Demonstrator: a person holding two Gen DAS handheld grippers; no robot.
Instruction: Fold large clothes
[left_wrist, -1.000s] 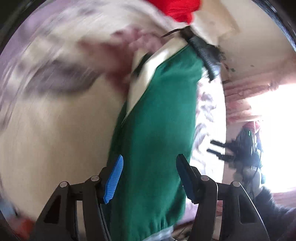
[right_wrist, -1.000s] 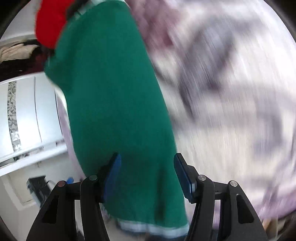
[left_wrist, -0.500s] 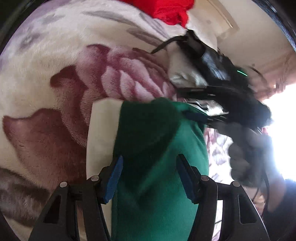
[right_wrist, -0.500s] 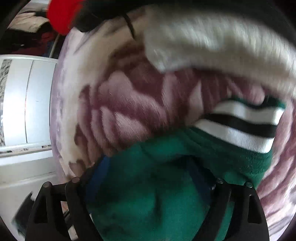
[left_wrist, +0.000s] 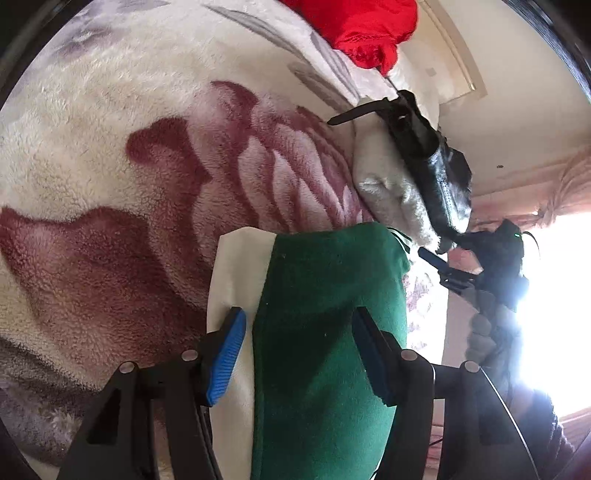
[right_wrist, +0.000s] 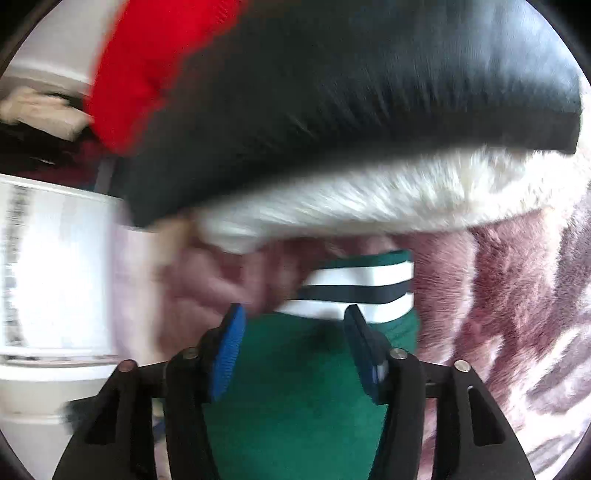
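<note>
Green garment (left_wrist: 325, 332), white panel along one edge and a striped black-white cuff (right_wrist: 354, 291), is lying folded on the floral blanket (left_wrist: 129, 166). Left gripper (left_wrist: 297, 354) and right gripper (right_wrist: 293, 347) are both hovering over it, fingers spread and grasping nothing. Black fur-lined jacket (right_wrist: 351, 92) and red cloth (left_wrist: 365, 29) are sitting just beyond.

Both tongs are showing black frames with triangular cut-outs and silver screws. The left tongs (left_wrist: 297, 356) are wearing ribbed blue pads (left_wrist: 226, 358); the right tongs (right_wrist: 293, 356) are too. A grey glove (left_wrist: 484, 332) is covering the right hand.
</note>
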